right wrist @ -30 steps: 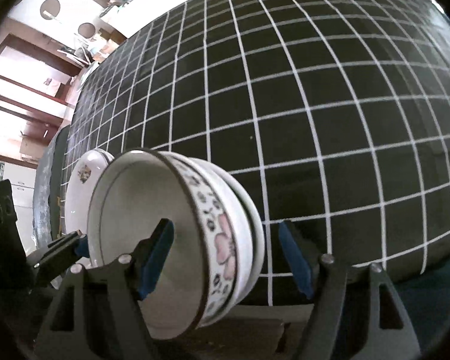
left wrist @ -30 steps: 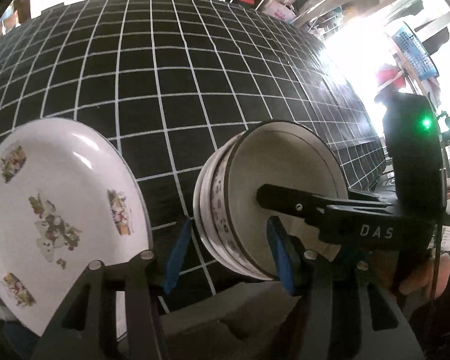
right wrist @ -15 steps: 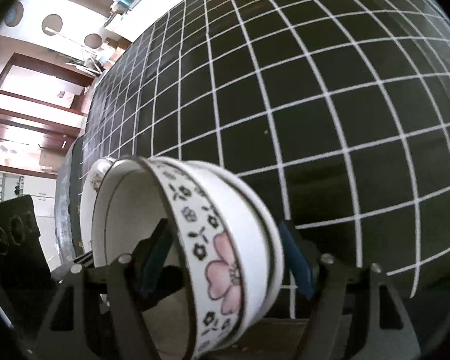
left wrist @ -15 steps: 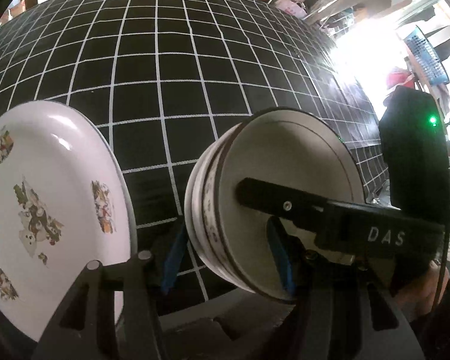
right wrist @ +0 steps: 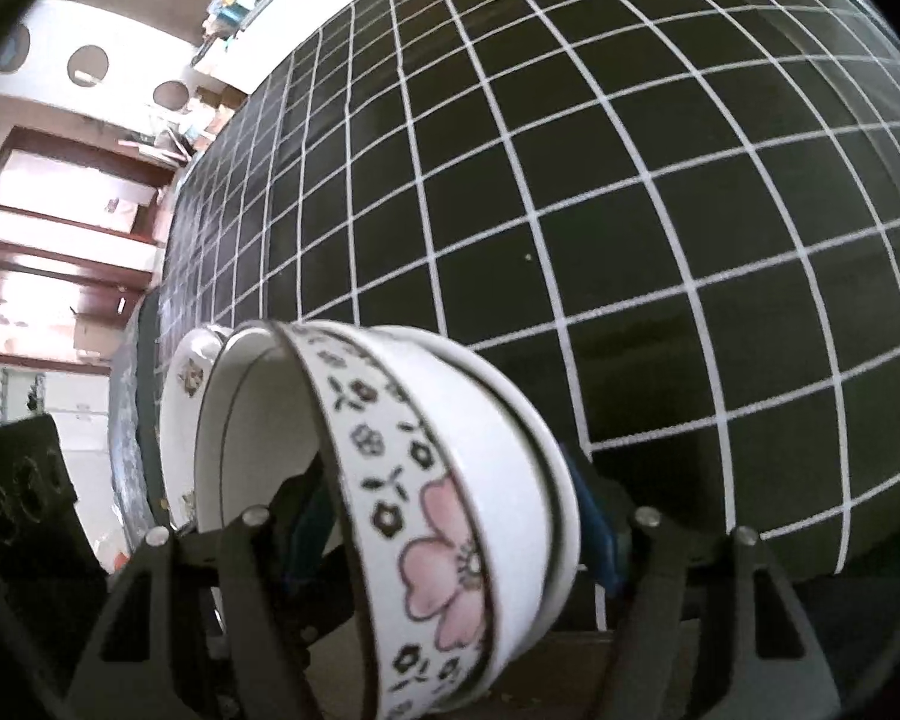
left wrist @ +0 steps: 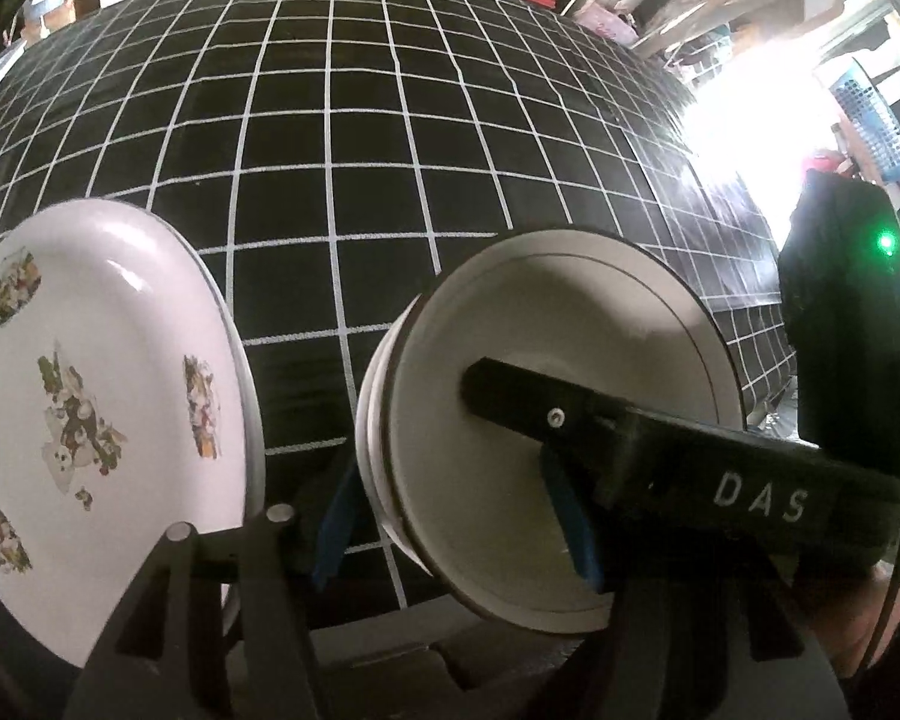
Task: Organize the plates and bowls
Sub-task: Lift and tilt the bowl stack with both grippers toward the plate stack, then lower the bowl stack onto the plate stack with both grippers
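A stack of nested white bowls with a flower band sits between both grippers, tilted above the black grid table. My left gripper has its blue pads on either side of the stack's wall. My right gripper does the same from the opposite side; its black finger reaches across the bowl's inside. Both look closed on the bowls. A white plate with flower prints lies left of the stack and shows behind it in the right wrist view.
The black cloth with a white grid covers the table. The table's right edge is close to the bowls. Cluttered shelves and a blue basket stand beyond it.
Both grippers have closed in on the bowl stack and it now fills more of both views, tilted and raised. The plate has stayed in place.
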Available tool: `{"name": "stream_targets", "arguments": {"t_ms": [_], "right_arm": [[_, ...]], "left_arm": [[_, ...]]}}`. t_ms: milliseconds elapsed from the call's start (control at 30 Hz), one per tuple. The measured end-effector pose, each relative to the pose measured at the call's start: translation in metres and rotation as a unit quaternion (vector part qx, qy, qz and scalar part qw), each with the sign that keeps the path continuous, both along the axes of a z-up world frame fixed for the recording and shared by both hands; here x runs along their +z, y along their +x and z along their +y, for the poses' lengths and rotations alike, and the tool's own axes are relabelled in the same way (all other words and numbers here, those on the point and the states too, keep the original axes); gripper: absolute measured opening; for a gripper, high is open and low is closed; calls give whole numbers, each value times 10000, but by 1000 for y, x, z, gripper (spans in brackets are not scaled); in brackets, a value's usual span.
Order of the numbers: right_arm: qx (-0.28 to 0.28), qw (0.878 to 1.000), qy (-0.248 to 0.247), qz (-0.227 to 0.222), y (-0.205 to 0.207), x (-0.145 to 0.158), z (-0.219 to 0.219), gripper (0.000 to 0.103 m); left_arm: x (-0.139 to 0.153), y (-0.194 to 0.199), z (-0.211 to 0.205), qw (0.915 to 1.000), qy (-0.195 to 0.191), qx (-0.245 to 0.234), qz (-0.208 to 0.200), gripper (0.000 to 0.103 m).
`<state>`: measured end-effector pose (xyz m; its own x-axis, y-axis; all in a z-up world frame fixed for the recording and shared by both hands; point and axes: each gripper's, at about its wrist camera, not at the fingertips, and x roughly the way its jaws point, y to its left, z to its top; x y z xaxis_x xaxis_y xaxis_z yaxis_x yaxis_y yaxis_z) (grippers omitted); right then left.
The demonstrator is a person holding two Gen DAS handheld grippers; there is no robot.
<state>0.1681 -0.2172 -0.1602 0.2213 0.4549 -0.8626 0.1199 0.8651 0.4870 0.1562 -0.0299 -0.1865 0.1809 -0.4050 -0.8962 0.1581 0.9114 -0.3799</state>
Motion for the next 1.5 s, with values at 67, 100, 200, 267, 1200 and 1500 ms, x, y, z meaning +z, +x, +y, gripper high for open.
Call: {"name": "stream_targets", "arguments": {"t_ms": [67,100,200,267,1200,1500], "right_arm": [[-46,10000,-62,42,-1,3,2,73],[-69,9999,-81,35,-2,5,3,73],[-85,9999,-123,-37,-1,15,12,73],[-94,9998,-159,-44,1,24,17,73],[1239,9919,-219,180,59,27,192,73],[1248,9918,-167,238,56,19,187,73]], "left_arm": [[2,-2,-1,10000,-47,21,20,57],[4,-3,0,10000,-52,28,13,57],[14,-2,1,9999,-78,55,-86,56],[25,-2,5,9998,-122,109,-137,56],[50,-2,168,9900,36,1403,-164,56],[40,-4,171,9899,52,1409,-115,56]]}}
